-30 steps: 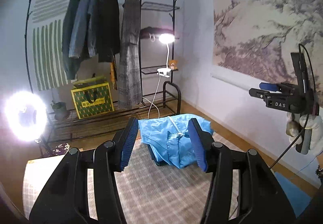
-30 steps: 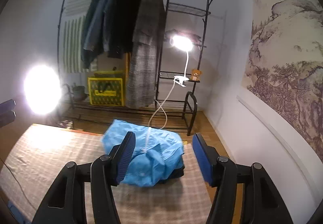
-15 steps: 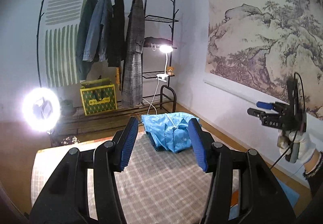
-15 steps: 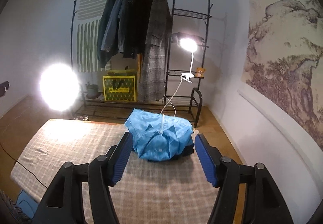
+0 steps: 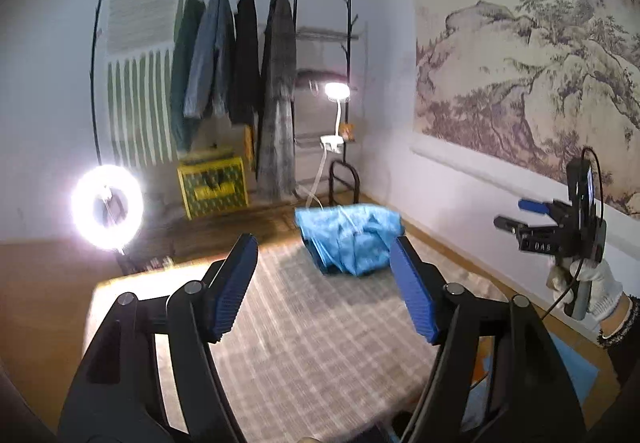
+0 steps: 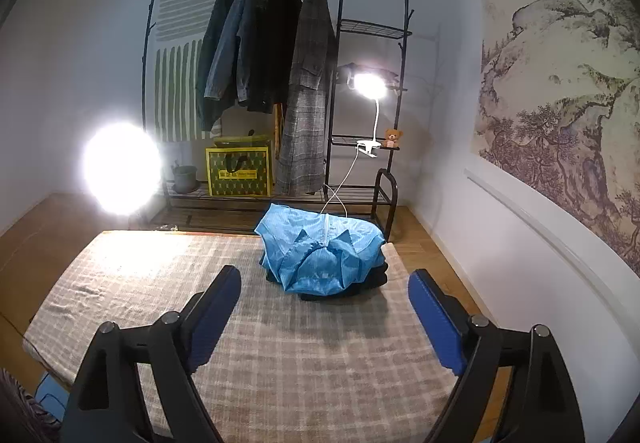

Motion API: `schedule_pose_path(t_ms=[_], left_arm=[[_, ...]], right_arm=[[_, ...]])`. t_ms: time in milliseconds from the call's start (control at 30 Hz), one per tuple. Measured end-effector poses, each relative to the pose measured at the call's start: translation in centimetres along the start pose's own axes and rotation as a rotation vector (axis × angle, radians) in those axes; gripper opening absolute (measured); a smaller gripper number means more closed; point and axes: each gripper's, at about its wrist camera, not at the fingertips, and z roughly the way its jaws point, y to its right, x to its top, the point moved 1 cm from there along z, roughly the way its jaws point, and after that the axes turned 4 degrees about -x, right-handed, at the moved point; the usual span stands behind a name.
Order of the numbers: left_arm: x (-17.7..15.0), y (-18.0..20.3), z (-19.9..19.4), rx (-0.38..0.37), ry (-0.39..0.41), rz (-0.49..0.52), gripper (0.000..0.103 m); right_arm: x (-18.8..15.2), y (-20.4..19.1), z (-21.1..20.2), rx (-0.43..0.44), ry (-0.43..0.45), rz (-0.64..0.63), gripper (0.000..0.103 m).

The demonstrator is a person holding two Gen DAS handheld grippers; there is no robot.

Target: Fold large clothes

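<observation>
A folded light blue garment (image 6: pixel 322 253) with a white zip lies on top of dark folded clothes at the far right end of the checked table cover (image 6: pixel 168 283); it also shows in the left wrist view (image 5: pixel 348 239). My left gripper (image 5: pixel 324 287) is open and empty, held above the cover, well short of the garment. My right gripper (image 6: pixel 324 319) is open and empty, also back from the garment. In the left wrist view the right gripper (image 5: pixel 516 215) appears at the far right, held in a white-gloved hand.
A black clothes rack (image 6: pixel 280 83) with hanging coats stands behind the table, with a yellow-green bag (image 6: pixel 238 171), a clip lamp (image 6: pixel 370 85) and a small teddy bear (image 6: pixel 392 138). A bright ring light (image 5: pixel 107 209) stands at left. A landscape mural (image 6: pixel 560 103) covers the right wall.
Both grippers have pulled back and up from the blue garment, so it looks smaller and farther away. Both stay open and empty.
</observation>
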Motion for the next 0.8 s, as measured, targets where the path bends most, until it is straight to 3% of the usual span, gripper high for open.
schedule_pose_path(t_ms=[133, 300, 467, 800], left_arm=[[-3.4, -0.2, 1.9, -0.022, -0.062, -0.022, 0.079], [-7.2, 0.0, 3.7, -0.016, -0.099, -0.025, 0.086], [-9.8, 0.1, 5.1, 0.030, -0.112, -0.034, 0.100], [-13.1, 0.4, 8.5, 0.090, -0.171, -0.029, 0.103]], right_arm=[[-1.2, -1.1, -0.3, -0.028, 0.009, -0.005, 0.103], [-2.6, -2.0, -0.2, -0.075, 0.036, -0.002, 0.103], [-4.3, -2.2, 1.1, -0.082, 0.018, 0.040, 0.103], [-6.8, -3.6, 3.6, -0.117, 0.016, 0.042, 0.103]])
